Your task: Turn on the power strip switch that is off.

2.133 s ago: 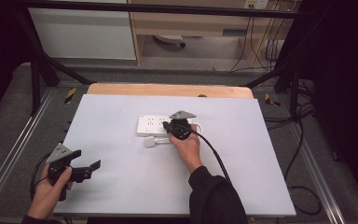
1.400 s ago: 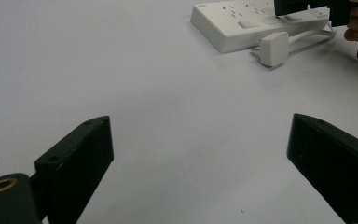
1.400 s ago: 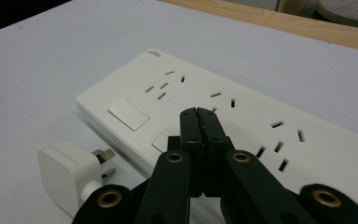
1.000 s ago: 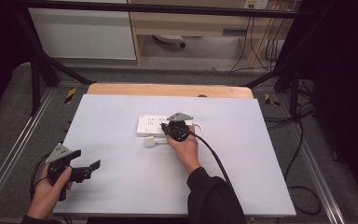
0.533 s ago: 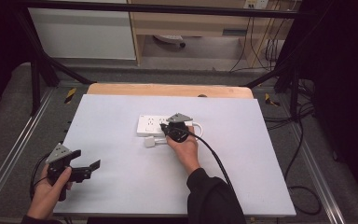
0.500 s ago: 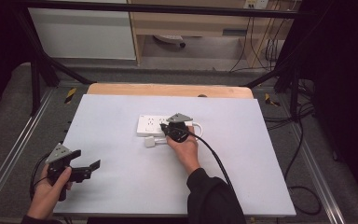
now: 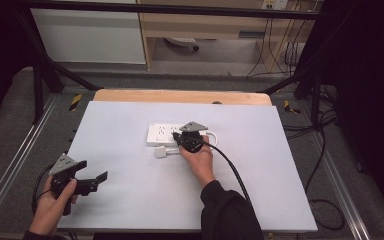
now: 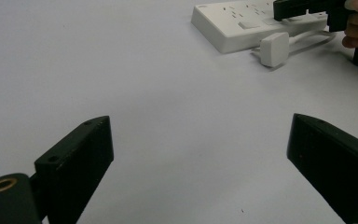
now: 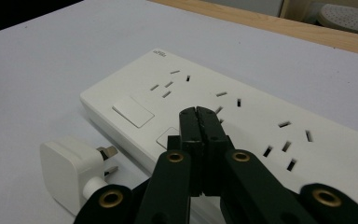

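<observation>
A white power strip lies at the middle of the white table, with several sockets and flat rocker switches. Its white plug lies unplugged beside it, prongs showing. My right gripper is shut, jaws pressed together with nothing between them, tips just over the strip's top near a switch. My left gripper rests open near the table's front left corner, far from the strip.
The plug's white cable loops at the strip's right end. A wooden strip runs along the table's far edge. Metal frame rails flank the table, and cables lie on the floor to the right.
The right gripper has shifted slightly left along the power strip. The left gripper has stayed where it was.
</observation>
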Action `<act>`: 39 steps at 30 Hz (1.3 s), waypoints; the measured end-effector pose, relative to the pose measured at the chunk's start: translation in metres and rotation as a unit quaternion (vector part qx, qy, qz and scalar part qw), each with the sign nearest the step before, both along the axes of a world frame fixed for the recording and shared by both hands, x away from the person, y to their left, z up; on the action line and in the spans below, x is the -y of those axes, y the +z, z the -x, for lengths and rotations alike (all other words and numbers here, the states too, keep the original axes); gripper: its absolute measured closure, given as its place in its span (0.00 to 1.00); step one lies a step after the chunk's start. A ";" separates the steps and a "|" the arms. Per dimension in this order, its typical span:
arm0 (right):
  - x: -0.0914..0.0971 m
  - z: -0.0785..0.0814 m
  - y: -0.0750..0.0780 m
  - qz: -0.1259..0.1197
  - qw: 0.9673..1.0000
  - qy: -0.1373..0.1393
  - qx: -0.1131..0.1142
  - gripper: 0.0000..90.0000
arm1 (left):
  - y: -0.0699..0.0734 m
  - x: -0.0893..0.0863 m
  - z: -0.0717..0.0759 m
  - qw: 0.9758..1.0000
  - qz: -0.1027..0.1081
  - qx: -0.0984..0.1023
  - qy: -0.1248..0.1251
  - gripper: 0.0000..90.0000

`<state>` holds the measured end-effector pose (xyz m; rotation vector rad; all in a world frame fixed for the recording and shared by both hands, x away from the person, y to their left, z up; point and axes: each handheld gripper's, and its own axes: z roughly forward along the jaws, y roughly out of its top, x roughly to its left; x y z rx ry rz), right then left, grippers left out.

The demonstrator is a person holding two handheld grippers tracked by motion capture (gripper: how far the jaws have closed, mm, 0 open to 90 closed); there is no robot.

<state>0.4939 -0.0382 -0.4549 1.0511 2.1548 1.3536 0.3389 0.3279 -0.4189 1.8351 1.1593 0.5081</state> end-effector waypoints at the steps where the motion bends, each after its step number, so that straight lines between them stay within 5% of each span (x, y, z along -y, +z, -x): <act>1: 0.000 0.000 0.000 -0.002 1.000 -0.001 -0.001 1.00 | 0.000 0.000 0.000 1.000 0.000 0.000 0.000 0.08; 17: 0.005 0.000 0.002 -0.006 1.000 -0.016 -0.021 1.00 | 0.000 0.000 0.000 1.000 -0.002 -0.001 0.000 0.08; 26: 0.003 0.002 0.019 0.002 1.000 -0.006 -0.002 0.98 | 0.000 0.001 0.000 1.000 -0.004 0.000 0.000 0.08; 31: 0.007 0.003 0.027 -0.001 1.000 -0.009 -0.007 0.85 | -0.001 0.001 0.000 1.000 -0.005 0.000 0.001 0.08; 39: 0.012 0.003 0.041 0.004 1.000 -0.020 -0.021 0.49 | -0.001 0.001 0.000 1.000 -0.006 -0.002 0.001 0.08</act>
